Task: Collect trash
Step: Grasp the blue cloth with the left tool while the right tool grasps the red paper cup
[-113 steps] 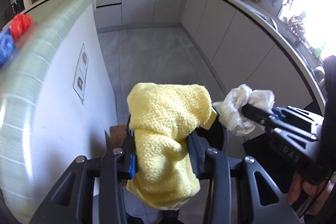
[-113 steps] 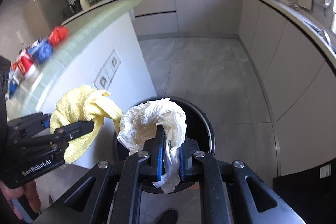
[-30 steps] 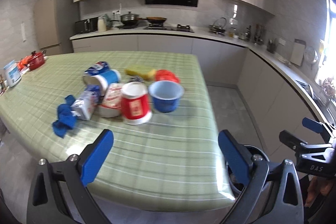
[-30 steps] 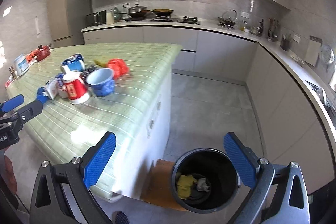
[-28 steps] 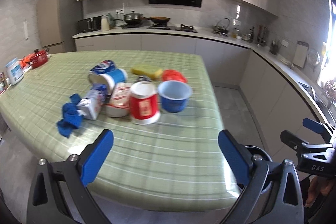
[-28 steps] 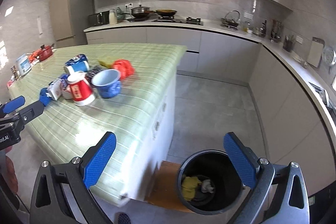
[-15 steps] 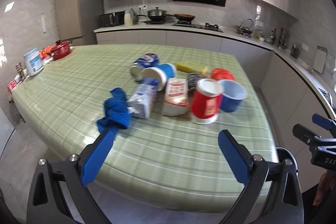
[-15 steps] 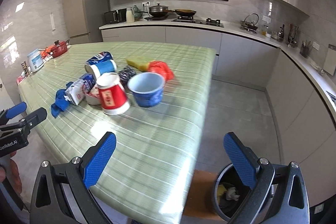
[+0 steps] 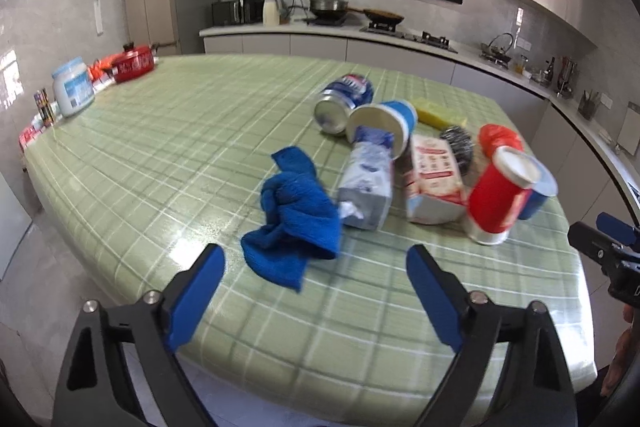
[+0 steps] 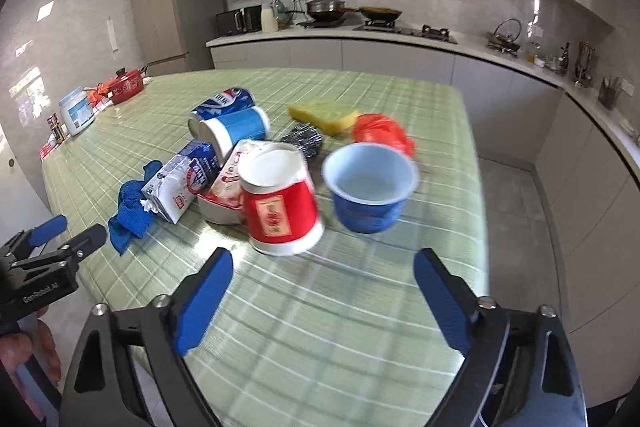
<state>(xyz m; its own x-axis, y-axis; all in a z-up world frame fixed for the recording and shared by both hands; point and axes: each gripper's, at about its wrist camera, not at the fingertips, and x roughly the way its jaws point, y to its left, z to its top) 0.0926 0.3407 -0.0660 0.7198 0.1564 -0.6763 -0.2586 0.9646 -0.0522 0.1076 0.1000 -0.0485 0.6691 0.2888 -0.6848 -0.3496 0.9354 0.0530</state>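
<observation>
Trash lies clustered on the green checked table [image 9: 160, 147]. A crumpled blue cloth [image 9: 292, 223] sits just ahead of my left gripper [image 9: 315, 253], whose jaws are closing with no pad touching anything. Beside the cloth lie a blue-white carton [image 9: 366, 187], a red-white carton [image 9: 432, 183], a can [image 9: 344, 99] and a tipped blue-white cup [image 9: 384, 127]. My right gripper [image 10: 324, 255] is also closing on nothing. Just beyond it stand an upturned red cup [image 10: 280, 203] and a blue cup [image 10: 368, 187]. Behind are a sponge [image 10: 324, 115], a scourer [image 10: 302, 141] and a red bag [image 10: 382, 133].
A red pot [image 9: 134, 63] and a white tub [image 9: 73, 91] stand at the table's far left corner. The table's near edge runs right under both grippers. Grey floor [image 10: 516, 219] lies to the right, and kitchen counters [image 10: 400, 39] line the back wall.
Both grippers have swung left from the bin toward the table and come closer to the trash. Their jaws stand a little narrower. The yellow cloth and paper wad held earlier lie in the bin.
</observation>
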